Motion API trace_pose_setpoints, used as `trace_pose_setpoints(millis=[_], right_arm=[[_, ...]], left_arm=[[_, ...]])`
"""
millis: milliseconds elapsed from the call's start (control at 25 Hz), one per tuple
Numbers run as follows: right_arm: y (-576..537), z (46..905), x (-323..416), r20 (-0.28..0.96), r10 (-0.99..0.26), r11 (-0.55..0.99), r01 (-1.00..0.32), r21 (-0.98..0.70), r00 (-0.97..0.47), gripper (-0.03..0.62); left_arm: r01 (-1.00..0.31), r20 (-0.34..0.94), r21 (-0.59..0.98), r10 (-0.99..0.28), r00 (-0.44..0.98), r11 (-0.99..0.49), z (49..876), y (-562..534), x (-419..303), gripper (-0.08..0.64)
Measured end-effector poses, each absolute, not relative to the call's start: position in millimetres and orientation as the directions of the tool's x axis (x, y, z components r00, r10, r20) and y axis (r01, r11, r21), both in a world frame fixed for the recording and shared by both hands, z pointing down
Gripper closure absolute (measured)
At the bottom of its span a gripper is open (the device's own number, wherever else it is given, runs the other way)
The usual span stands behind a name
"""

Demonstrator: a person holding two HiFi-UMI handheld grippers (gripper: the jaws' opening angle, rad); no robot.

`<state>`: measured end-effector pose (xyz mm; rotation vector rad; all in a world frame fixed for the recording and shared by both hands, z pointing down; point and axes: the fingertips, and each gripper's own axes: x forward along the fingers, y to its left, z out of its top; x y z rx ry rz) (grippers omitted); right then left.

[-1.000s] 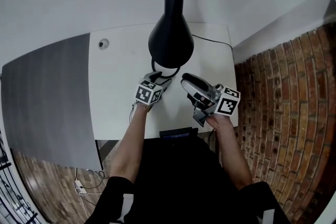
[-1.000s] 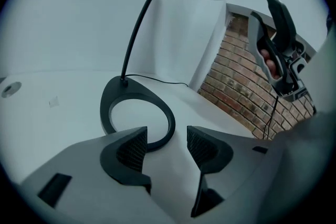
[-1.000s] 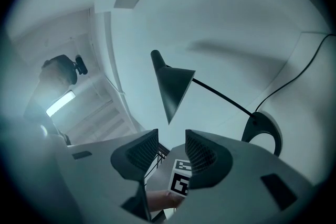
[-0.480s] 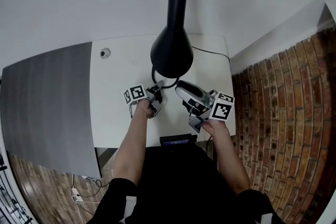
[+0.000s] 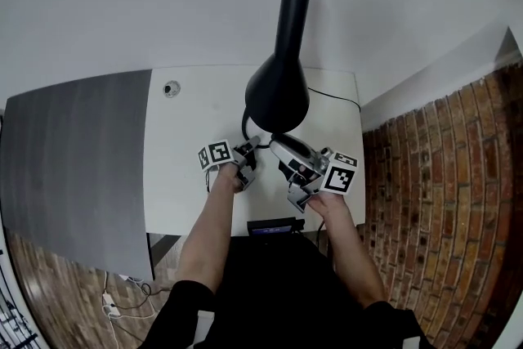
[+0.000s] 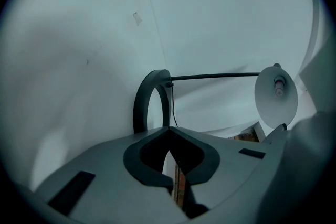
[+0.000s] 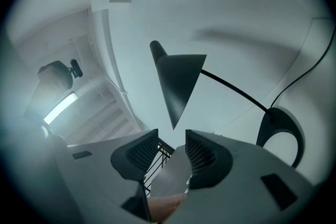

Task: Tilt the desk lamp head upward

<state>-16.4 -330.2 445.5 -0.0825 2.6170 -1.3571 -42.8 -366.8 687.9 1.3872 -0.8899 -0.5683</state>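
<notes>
The black desk lamp stands on the white desk [image 5: 184, 176]. Its cone head [image 5: 278, 94] hangs over the ring base [image 5: 244, 125]. In the left gripper view I see the ring base [image 6: 151, 98], the thin arm [image 6: 210, 76] and the head's pale inside with the bulb [image 6: 276, 93]. My left gripper [image 5: 254, 145] [image 6: 169, 132] is shut with nothing in it, its tips just short of the ring. My right gripper [image 5: 276, 145] [image 7: 172, 139] is open and empty, pointing at the black head [image 7: 177, 81] from below; it does not touch the head.
A black cable [image 5: 331, 94] [image 7: 310, 68] runs from the lamp base to the desk's right edge. A small round fitting [image 5: 171, 88] sits at the desk's far left. A grey panel [image 5: 73, 159] lies to the left, brickwork [image 5: 433, 176] to the right, and a white wall behind.
The left gripper has rolled, so its marker cube now sits to its left, and its jaws have shut. Both grippers have moved closer to the lamp base and head.
</notes>
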Motion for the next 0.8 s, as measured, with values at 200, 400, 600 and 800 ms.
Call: trace_pose_setpoints(millis=[200, 400, 600, 800], right_arm=[[-335, 435, -24, -0.173, -0.148, 0.590, 0.053, -0.806, -0.974, 0.446], [-344, 420, -28, -0.217, -0.141, 0.609, 0.089, -0.788, -0.966, 0.448], [-346, 418, -27, -0.227, -0.144, 0.607, 0.096, -0.789, -0.963, 0.448], [-346, 418, -28, -0.234, -0.140, 0.606, 0.103, -0.789, -0.962, 0.448]], left_arm=[[-0.172, 0.216, 0.975, -0.796, 0.565, 0.142, 691, -363, -46, 0.548], [-0.181, 0.208, 0.975, -0.802, 0.559, 0.127, 685, -372, -48, 0.548], [-0.178, 0.213, 0.975, -0.801, 0.560, 0.135, 684, -371, -44, 0.548], [-0.182, 0.212, 0.975, -0.802, 0.558, 0.131, 685, -373, -44, 0.548]])
